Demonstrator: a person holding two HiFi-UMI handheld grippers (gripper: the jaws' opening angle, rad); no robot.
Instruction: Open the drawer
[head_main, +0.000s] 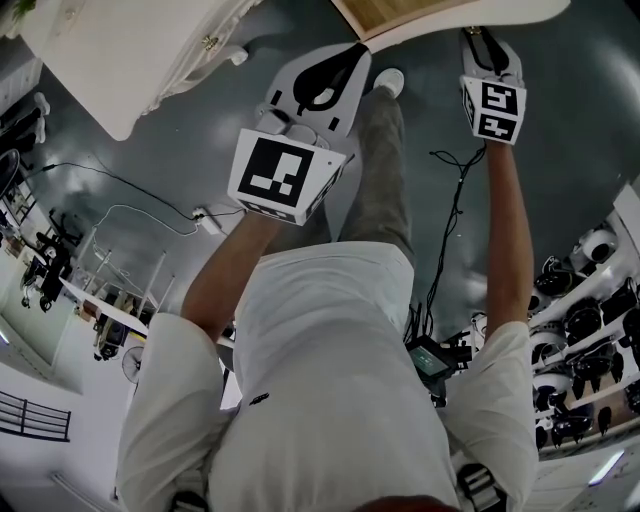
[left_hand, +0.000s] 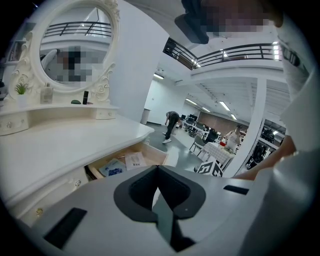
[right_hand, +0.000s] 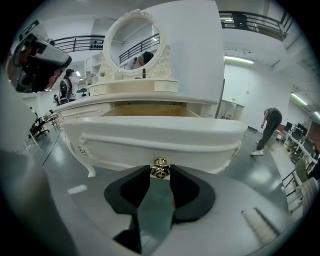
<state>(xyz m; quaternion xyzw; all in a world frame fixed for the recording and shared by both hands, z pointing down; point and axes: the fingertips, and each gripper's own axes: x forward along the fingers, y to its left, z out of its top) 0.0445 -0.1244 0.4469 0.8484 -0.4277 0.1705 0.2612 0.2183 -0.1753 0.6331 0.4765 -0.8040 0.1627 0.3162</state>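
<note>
- At the drawer front, the right tongs are clamped on the gold knob, one dark pad on each side of it.
- Drawer position?
- The drawer is pulled out from under the white surface. The right gripper view shows bare wood inside, above the curved white front. The knob sits mid-front, low on the panel.
- Left side?
- The left tongs have their tips together with nothing between them. They're held in the air beside the open drawer, not touching it. In the head view they're over the dark floor, close to the drawer's corner.
- Anything in the drawer?
- The left gripper view shows a blue booklet and a white sheet lying flat on the wooden bottom. Can't read the print.
- What's on top?
- An oval mirror in a carved white frame stands at the back of the surface. On the ledge under it are a small bottle and a dark stick-like item. Can't tell more.
- Arms?
- In the head view both forearms reach forward. The right marker cube is right up at the drawer front, and the left cube is further back.
- Background?
- A person is bent over on the floor well behind the furniture.
</note>
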